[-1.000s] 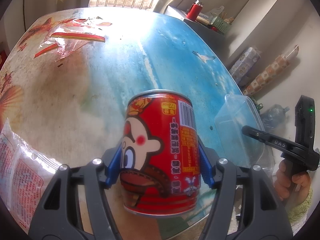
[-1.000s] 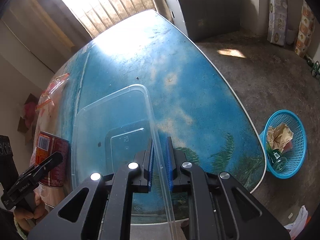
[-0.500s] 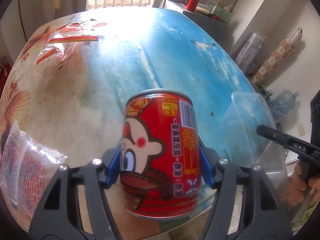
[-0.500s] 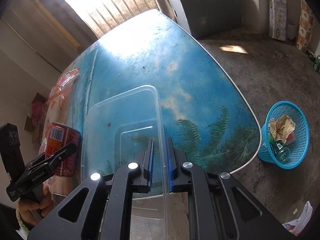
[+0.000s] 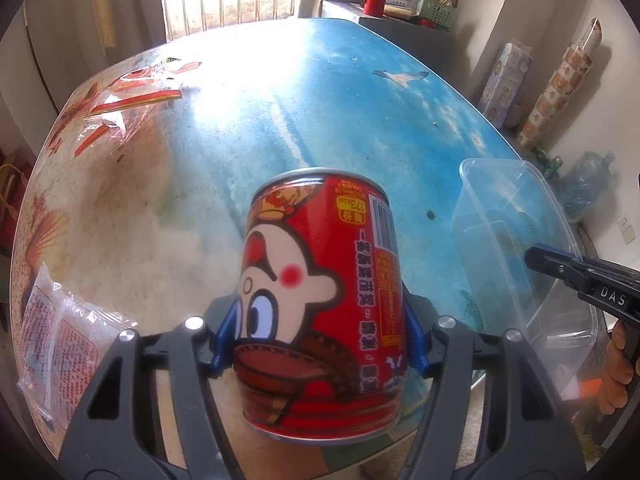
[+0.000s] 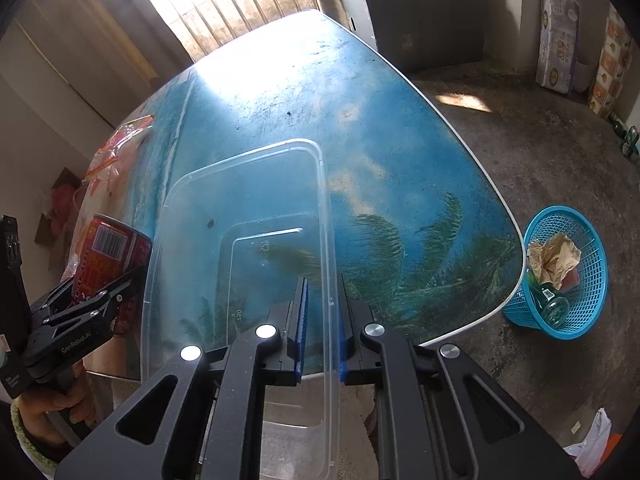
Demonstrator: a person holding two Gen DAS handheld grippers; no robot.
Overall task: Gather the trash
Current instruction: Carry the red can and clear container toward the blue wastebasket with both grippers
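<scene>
Both grippers are holding trash: my left gripper (image 5: pixel 316 344) is clamping the red drink can (image 5: pixel 320 300) while my right gripper (image 6: pixel 320 334) is pinching the clear plastic container's (image 6: pixel 240 216) wall, heading for the blue basket (image 6: pixel 592 288) on the floor at right.

Two close downward views, shared table (image 5: pixel 320 120)

I now carry the clear container (image 6: pixel 244 264) toward the table's near right edge, closer to the blue basket (image 6: pixel 560 272). My red can (image 5: pixel 324 304) travels alongside it, rolled slightly.
</scene>
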